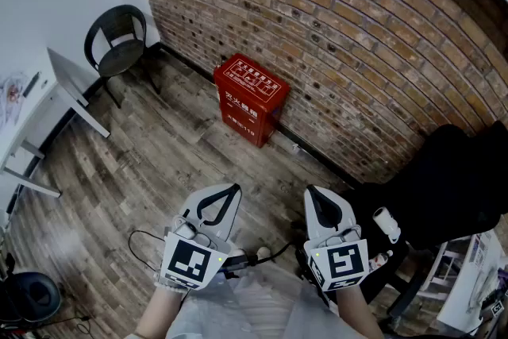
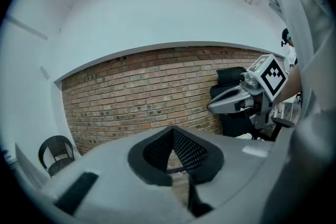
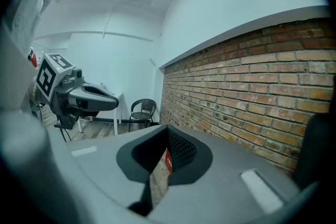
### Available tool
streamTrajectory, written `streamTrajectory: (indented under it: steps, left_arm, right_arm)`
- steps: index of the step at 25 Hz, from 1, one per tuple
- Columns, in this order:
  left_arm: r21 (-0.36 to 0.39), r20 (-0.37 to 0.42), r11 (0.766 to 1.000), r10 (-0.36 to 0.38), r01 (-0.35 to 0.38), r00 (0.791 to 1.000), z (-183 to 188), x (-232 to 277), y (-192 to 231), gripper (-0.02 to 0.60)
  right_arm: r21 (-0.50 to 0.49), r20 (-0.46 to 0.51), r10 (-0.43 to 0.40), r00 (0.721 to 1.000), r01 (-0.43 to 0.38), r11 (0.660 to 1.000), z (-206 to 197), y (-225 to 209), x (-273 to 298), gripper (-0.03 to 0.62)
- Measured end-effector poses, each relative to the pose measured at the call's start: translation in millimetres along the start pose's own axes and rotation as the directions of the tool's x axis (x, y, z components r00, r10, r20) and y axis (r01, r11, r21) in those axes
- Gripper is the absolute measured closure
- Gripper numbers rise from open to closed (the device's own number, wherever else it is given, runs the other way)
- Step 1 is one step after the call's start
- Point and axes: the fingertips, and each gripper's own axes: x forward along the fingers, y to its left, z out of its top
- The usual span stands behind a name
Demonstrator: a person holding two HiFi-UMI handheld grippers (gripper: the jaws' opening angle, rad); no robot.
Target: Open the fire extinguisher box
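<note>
While both tools hung low in front of the person, the box [image 1: 248,99] stood well apart from them: a red case on the wood floor [image 1: 159,163], its back just beside the brick wall [image 1: 357,28] and its lid down. The left tool [image 1: 228,191] had its jaws pressed together with nothing between them, and its own view showed only wall past the tips. The right tool [image 1: 313,193] was likewise closed and empty. A thin red sliver of the box showed through the slit of its jaws in the right gripper view, so it seemed aimed roughly the right way. A black chair [image 1: 119,40] and a white table [image 1: 67,87] stood off to the left, clear of the straight path to the box.

The step in hand looked like the approach, with nothing yet touched. To do it well, the person would probably need to close most of the gap first and come down over the box's front edge, not its top, since the printed lid offers no obvious purchase from above. No latch, handle or hinge side could be made out at this range, so that wanted checking closer in. One tool would have to spread its jaws before arriving, wide enough to take a lip or catch. The other could steady the case against the wall, as a light box may slide or tip when the lid is pulled.
</note>
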Motion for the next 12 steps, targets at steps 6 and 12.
streamTrajectory:
  steps: [6,12]
  left_arm:
    - [-0.018,0.021,1.000,0.006,-0.006,1.000,3.4,1.8,7.1,0.581]
    - [-0.034,0.025,0.999,0.013,-0.012,1.000,1.4,-0.5,10.9,0.581]
  right_arm:
    - [0.000,-0.001,0.007,1.000,-0.007,1.000,2.2,3.9,4.6,0.586]
    - [-0.002,-0.006,0.004,1.000,-0.004,1.000,1.4,5.6,4.2,0.586]
